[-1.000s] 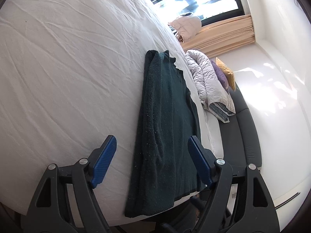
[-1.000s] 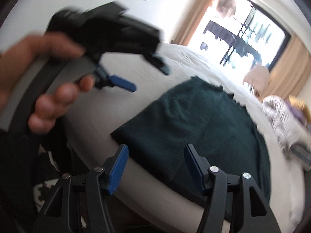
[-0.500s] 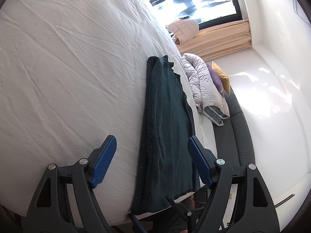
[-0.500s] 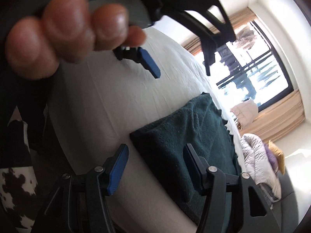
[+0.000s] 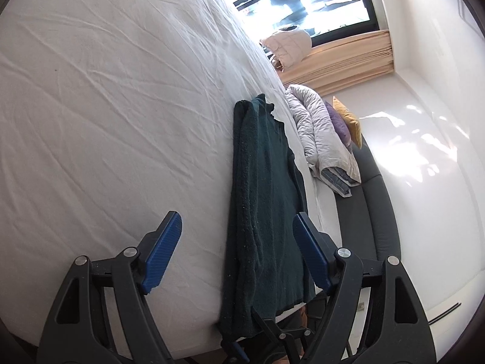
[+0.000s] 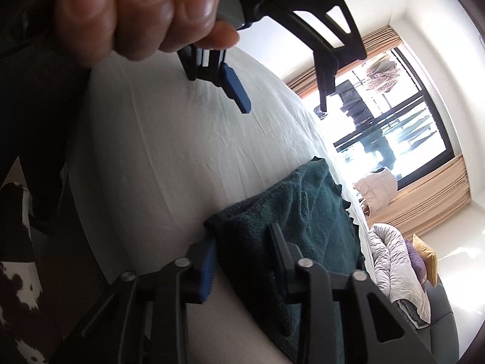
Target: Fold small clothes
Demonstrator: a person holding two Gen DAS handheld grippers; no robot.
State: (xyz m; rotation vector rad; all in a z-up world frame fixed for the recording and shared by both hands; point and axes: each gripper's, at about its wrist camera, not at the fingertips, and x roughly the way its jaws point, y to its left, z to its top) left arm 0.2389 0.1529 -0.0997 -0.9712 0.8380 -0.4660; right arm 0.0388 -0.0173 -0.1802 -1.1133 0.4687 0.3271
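A dark green fleecy garment (image 5: 263,197) lies folded in a long strip near the right edge of the white bed sheet (image 5: 106,106). My left gripper (image 5: 236,216) hovers open above the strip's near part, touching nothing. In the right wrist view the same garment (image 6: 303,212) has its near corner between the jaws of my right gripper (image 6: 242,236). Those jaws are closing, and the cloth fills the gap between the pads. Higher up in that view a hand (image 6: 136,9) holds the left gripper (image 6: 282,103) over the bare sheet (image 6: 182,151).
A grey quilt (image 5: 321,139), a purple cushion (image 5: 336,121) and a yellow cushion (image 5: 348,118) lie on a dark bench (image 5: 372,212) along the bed's right side. A pink padded jacket (image 5: 288,42) and tan curtain (image 5: 348,57) sit below the bright window. A cow-patterned item (image 6: 15,273) is at left.
My right gripper dropped to the garment's near corner, rolled, and its jaws narrowed around the cloth. The left gripper drifted slightly and stayed open.
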